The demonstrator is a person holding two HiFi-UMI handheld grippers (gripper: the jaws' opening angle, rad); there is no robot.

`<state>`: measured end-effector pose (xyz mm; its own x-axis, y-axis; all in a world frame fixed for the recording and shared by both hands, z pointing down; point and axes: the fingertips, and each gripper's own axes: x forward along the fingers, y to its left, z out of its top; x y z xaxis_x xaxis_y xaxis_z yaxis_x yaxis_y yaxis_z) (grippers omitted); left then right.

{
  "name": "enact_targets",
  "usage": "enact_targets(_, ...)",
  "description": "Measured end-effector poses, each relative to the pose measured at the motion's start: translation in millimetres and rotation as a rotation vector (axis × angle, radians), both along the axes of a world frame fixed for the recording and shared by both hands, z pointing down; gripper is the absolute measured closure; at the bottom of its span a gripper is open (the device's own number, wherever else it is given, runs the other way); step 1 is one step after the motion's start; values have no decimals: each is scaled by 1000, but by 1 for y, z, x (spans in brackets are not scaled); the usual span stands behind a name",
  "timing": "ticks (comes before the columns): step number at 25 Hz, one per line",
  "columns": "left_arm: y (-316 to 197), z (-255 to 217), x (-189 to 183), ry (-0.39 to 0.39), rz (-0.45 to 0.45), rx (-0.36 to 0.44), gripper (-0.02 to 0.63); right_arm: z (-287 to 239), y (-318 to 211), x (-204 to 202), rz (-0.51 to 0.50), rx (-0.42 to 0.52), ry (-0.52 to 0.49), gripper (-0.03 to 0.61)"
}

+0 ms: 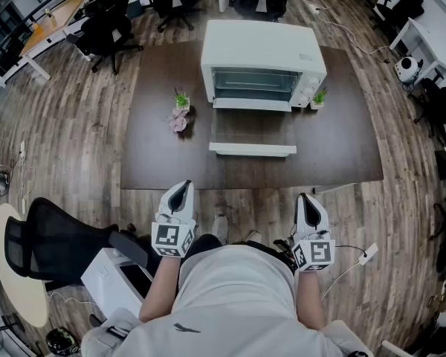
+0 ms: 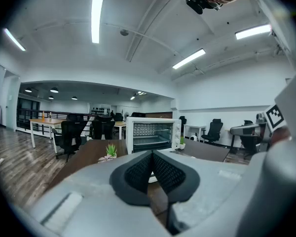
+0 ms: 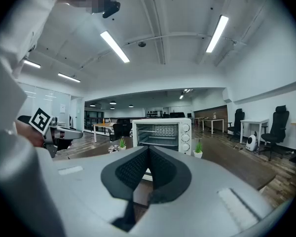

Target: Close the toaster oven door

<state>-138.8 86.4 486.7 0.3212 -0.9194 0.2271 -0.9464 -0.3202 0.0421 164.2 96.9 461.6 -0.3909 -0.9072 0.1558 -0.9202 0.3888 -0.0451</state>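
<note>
A white toaster oven (image 1: 262, 63) stands at the far middle of a dark brown table (image 1: 156, 155). Its door (image 1: 253, 132) hangs fully open, lying flat toward me with the white handle (image 1: 253, 149) at the near end. The oven (image 2: 152, 135) also shows past each gripper's jaws (image 3: 163, 134). My left gripper (image 1: 181, 194) and right gripper (image 1: 308, 207) are both held close to my body, short of the table's near edge. Each has its black pads pressed together with nothing between them.
A small green potted plant (image 1: 181, 100) and a pink plant (image 1: 178, 121) stand left of the oven; another small plant (image 1: 319, 97) is at its right. Black office chairs (image 1: 108, 24) stand behind the table. A black chair (image 1: 56, 248) and a white box (image 1: 119, 277) sit at my left.
</note>
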Motion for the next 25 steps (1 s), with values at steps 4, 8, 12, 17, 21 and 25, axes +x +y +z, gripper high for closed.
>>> enact_targets(4, -4, 2, -1, 3, 8, -1, 614, 0, -4, 0, 13, -1, -6, 577)
enact_targets(8, -12, 2, -3, 9, 10, 4, 614, 0, -9, -2, 20, -4, -8, 577)
enact_targets(12, -19, 3, -2, 16, 16, 5, 614, -1, -13, -1, 28, -4, -9, 577)
enact_targets(17, -26, 6, -4, 24, 17, 2, 614, 1, -21, -3, 22, -17, -48, 575)
enact_targets(21, -34, 10, -10, 28, 16, -2, 614, 3, -29, -3, 49, -17, -40, 575)
enact_targets(25, -46, 12, -19, 32, 30, -8, 614, 6, -41, -8, 78, -29, -46, 575)
